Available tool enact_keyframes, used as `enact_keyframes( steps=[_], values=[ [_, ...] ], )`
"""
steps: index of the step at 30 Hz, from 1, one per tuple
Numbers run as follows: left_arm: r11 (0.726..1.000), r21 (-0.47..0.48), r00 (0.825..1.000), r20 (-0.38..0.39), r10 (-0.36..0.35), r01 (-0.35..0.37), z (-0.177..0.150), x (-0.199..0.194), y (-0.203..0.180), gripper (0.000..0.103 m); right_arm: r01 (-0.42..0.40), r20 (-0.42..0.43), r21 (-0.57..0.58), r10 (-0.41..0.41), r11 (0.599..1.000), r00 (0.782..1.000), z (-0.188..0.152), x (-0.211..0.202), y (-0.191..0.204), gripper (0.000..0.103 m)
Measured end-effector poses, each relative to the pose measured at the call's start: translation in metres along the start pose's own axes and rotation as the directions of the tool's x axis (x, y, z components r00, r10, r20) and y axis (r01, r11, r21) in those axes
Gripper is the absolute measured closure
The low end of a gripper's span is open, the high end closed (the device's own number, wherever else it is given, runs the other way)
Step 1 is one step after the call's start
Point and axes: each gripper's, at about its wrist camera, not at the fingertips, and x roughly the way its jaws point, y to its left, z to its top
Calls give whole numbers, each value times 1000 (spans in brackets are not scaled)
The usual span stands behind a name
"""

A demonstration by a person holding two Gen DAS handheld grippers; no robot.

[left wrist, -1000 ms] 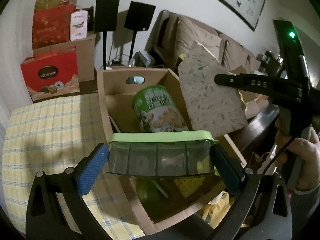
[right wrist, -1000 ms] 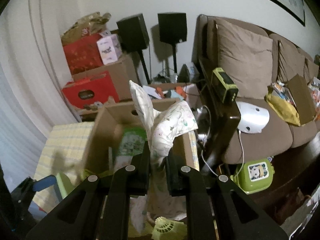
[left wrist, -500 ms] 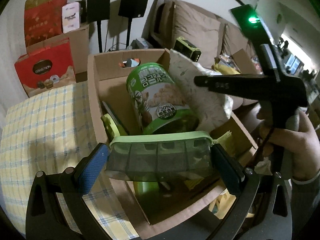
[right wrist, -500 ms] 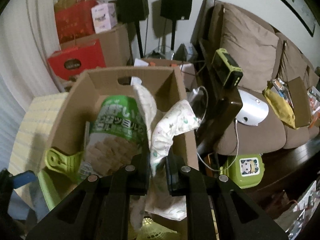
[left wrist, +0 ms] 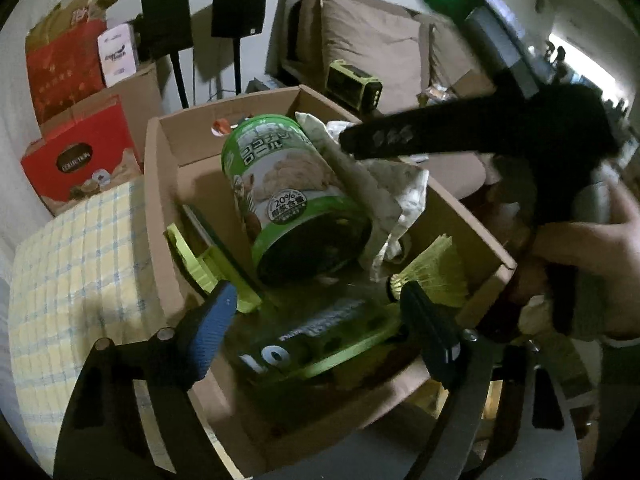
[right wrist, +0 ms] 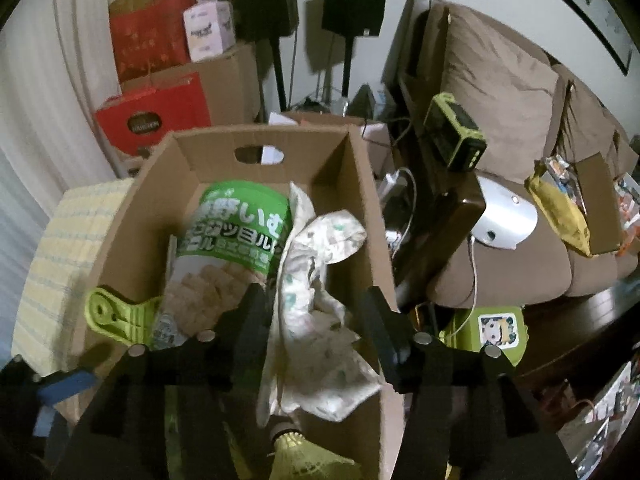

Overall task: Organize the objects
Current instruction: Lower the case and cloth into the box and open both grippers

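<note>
The patterned cloth [right wrist: 316, 312] lies in my cardboard box [right wrist: 360, 216], beside the green can [right wrist: 236, 232]; my right gripper [right wrist: 316, 316] is opening around it, pads apart from it. The green-lidded container [left wrist: 316, 340] lies blurred low in the box; my left gripper [left wrist: 316, 320] is closing, not touching it.

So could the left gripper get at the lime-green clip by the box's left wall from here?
Probably yes. The green clip lies uncovered just beyond the left gripper, whose closing jaws straddle the green-lidded organizer; that may need clearing first.
</note>
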Motion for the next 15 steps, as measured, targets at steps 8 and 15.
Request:
enact_keyframes(
  steps=[8,15],
  values=[
    [998,-67,1000,-19,-19,18,-4,5,14,22,-51,78,-18,52,999,996,-8,-46,7,35],
    [993,-119,998,58,-10,17,4,-33,37,11,-91,112,-22,93,996,989,-15,-62,18,27]
  ],
)
